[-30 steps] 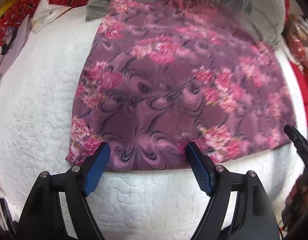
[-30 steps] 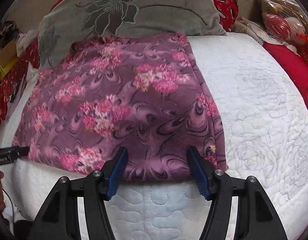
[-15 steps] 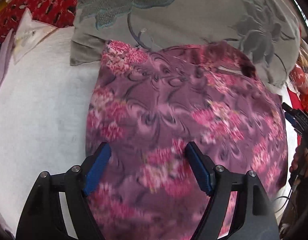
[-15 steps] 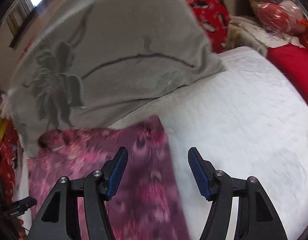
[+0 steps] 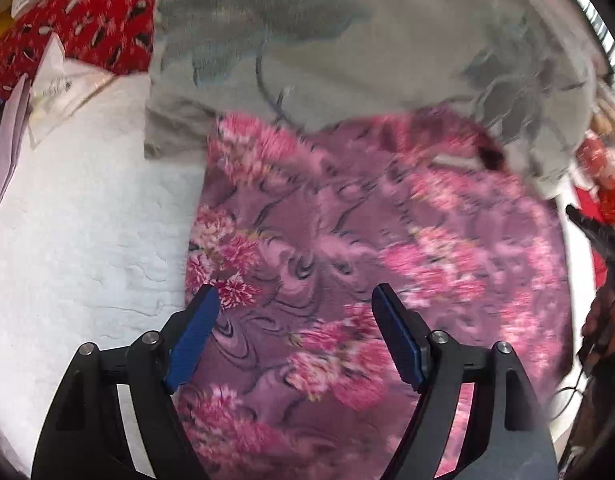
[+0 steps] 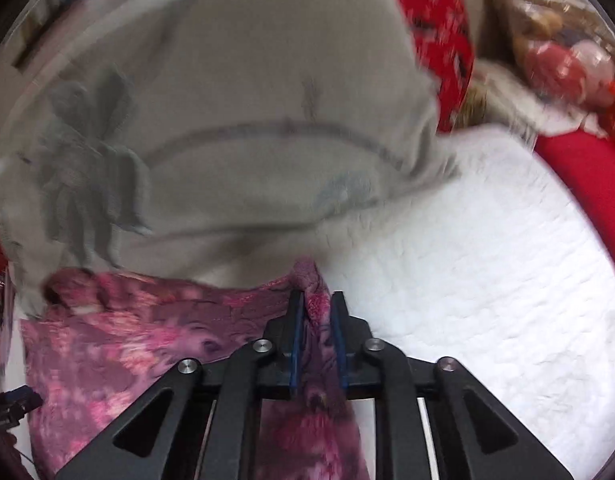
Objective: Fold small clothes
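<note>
A purple fleece garment (image 5: 347,240) with pink flowers lies flat on a white quilted bed (image 5: 75,240). My left gripper (image 5: 295,320) is open and hovers over the garment's left part, its blue pads apart and holding nothing. My right gripper (image 6: 315,320) is shut on the garment's far right corner (image 6: 313,296), the cloth bunched between the pads; the rest of the garment (image 6: 127,344) spreads to the left. The right gripper's tip also shows in the left wrist view (image 5: 595,232) at the right edge.
A grey pillow (image 5: 347,48) with a flower pattern lies just behind the garment, over its far edge, and also shows in the right wrist view (image 6: 227,120). Red patterned cloth (image 5: 75,20) and white papers (image 5: 55,84) lie far left. Red bedding (image 6: 587,176) and bagged items (image 6: 567,60) are at the right.
Both grippers moved forward from the garment's near edge to its far end. The right gripper closed on the far right corner. The left gripper stayed open.
</note>
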### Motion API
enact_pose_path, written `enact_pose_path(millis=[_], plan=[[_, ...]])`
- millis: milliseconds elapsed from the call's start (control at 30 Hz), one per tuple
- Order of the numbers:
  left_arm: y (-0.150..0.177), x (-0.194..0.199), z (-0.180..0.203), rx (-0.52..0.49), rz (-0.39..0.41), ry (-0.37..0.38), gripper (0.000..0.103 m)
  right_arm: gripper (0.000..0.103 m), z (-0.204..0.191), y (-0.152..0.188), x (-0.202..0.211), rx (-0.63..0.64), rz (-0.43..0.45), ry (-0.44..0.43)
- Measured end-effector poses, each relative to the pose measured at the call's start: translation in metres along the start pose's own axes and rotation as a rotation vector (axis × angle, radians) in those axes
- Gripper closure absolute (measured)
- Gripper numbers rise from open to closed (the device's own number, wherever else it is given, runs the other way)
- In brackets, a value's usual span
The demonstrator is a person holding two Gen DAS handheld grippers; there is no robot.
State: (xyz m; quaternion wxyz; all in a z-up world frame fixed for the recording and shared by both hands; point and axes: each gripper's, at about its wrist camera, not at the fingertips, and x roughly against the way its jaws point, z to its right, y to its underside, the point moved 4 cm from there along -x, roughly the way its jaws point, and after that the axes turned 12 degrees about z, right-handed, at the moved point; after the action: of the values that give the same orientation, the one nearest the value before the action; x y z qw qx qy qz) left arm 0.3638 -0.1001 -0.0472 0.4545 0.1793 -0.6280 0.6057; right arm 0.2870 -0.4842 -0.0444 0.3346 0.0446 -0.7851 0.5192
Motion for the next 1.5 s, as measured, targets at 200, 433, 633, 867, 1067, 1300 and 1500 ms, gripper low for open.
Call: enact_pose_path(millis=[200, 433, 633, 867, 1067, 1300, 1500], plan=[[0.022, -0.025, 0.009, -0.026, -0.077, -0.046, 0.022, 0.072, -0.004, 0.045, 0.008, 0.018, -0.149, -0.12], [0.025, 0.03, 0.023, -0.079, 0.015, 0.007, 0.023, 0.068, -0.002, 0.059, 0.067, 0.004, -0.103, -0.169], [0.06, -0.002, 0.027, -0.135, -0.08, -0.009, 0.02, 0.056, 0.005, 0.104, 0.083, 0.052, -0.168, -0.079], [0.029, 0.018, -0.019, -0.001, -0.076, 0.063, 0.02, 0.052, -0.073, 0.111, 0.133, 0.213, -0.131, -0.17], [0.036, 0.011, -0.052, 0.155, -0.198, 0.117, 0.021, 0.046, -0.191, 0.179, 0.154, 0.458, -0.204, -0.394], [0.042, 0.001, -0.068, 0.225, -0.29, 0.221, 0.021, 0.039, -0.299, 0.256, 0.181, 0.819, -0.11, -0.514], [0.024, 0.002, -0.084, 0.282, -0.287, 0.253, 0.021, 0.026, -0.33, 0.276, 0.17, 0.987, 0.098, -0.357]])
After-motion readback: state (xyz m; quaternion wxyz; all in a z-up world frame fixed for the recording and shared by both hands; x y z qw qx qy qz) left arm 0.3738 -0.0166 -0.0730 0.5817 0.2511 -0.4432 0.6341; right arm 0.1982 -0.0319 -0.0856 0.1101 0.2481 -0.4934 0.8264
